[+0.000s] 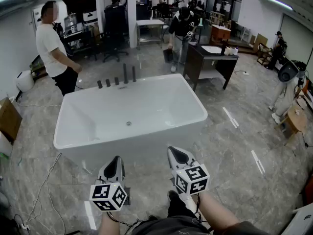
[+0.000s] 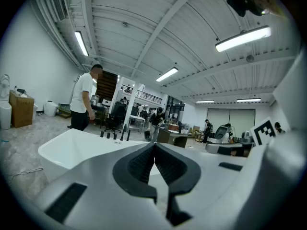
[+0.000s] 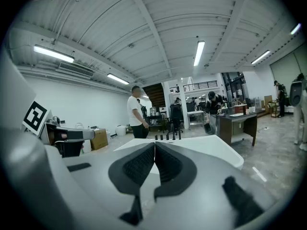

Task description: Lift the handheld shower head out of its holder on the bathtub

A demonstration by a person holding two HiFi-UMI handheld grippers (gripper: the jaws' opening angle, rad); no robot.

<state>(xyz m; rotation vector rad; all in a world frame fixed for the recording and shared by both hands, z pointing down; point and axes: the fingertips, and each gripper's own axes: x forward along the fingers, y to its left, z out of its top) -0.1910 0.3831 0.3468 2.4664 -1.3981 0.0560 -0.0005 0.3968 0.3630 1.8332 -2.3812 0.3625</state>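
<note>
A white freestanding bathtub (image 1: 131,140) stands in the middle of the head view. On its far rim is a row of black fittings (image 1: 117,80). The two tallest (image 1: 129,74) stand upright at the row's right end; from here I cannot tell which one is the handheld shower head. The same row shows small in the left gripper view (image 2: 115,134) and the right gripper view (image 3: 168,136). My left gripper (image 1: 116,159) and right gripper (image 1: 172,151) hover before the tub's near side, far from the fittings. Both are shut with nothing between the pads (image 2: 144,164) (image 3: 140,166).
A person in a white shirt (image 1: 51,48) stands at the tub's far left corner. A dark desk (image 1: 210,60) sits behind the tub on the right, with other people beyond it. Cables (image 1: 44,180) trail over the floor at the left, near a cardboard box (image 1: 7,117).
</note>
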